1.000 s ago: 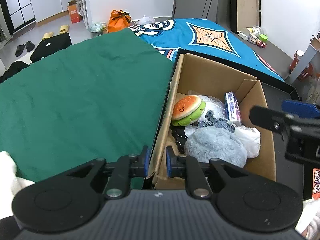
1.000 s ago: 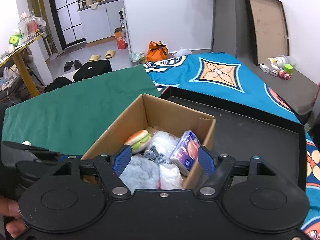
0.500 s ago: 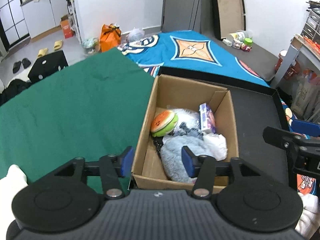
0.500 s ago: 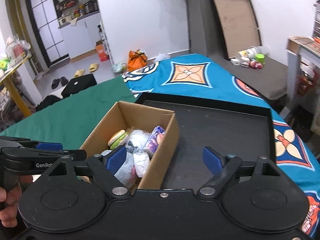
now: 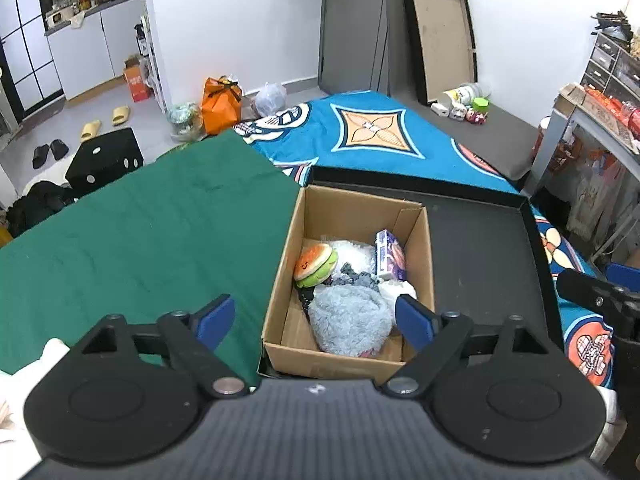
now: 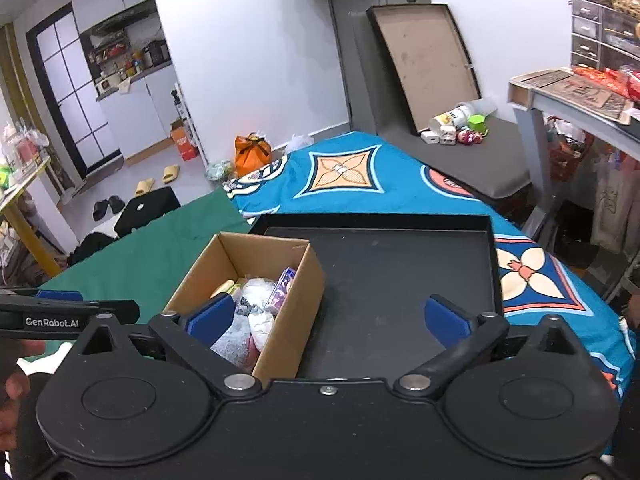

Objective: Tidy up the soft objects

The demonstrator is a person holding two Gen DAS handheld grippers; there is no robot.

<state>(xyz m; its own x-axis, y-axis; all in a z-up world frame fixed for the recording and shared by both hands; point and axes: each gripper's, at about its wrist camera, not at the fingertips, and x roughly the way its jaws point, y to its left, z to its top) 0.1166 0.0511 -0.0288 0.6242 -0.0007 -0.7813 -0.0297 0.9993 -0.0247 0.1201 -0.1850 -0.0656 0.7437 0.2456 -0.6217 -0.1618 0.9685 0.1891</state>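
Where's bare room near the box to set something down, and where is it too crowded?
Free: the black tray floor right of the cardboard box, up to its far and right rims; also the green cloth left of the box. Crowded: inside the box, where the burger plush, grey fluffy plush and tissue pack leave only a bare front-left corner.

One box sits on one black tray. Inside it: one burger plush, one blue fluffy toy, one tissue pack. On the floor at the upper left of the frame: two yellow slippers, two black ones.
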